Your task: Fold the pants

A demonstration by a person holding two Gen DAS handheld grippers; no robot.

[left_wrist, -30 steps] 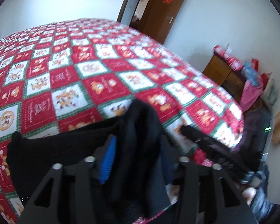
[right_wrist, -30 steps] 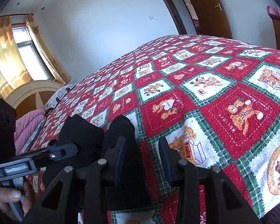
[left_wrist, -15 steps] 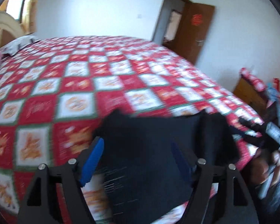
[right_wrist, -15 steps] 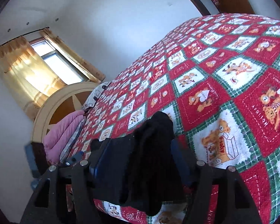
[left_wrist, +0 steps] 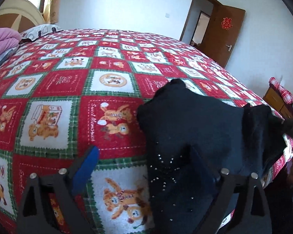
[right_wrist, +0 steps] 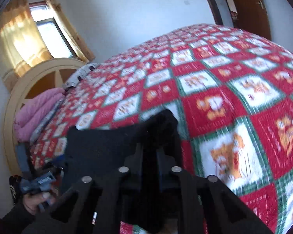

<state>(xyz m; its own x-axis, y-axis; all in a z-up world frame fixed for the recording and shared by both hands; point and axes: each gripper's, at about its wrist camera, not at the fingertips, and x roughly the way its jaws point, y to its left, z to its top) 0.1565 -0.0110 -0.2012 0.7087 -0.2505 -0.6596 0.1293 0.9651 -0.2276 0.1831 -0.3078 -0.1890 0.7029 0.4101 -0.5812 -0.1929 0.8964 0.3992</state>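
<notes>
Nearest in the left wrist view, the left tongs [left_wrist: 144, 167] have just been opening and now stand wide apart, one finger over bare quilt, the other tucked under or against the black pants [left_wrist: 187, 128], nothing pinched. In the right wrist view the right tongs [right_wrist: 149, 156] have just snapped together and look clamped on a bunched edge of the pants [right_wrist: 99, 146]. So I'd say we're mid-fold: one side re-gripped, the other let go. Next move probably needs the left tongs to find a fresh corner and close on it. Both tools tilt down toward the bed [left_wrist: 111, 58], pants lying at its near edge, quilt stretching off to the pillow [left_wrist: 39, 30]
</notes>
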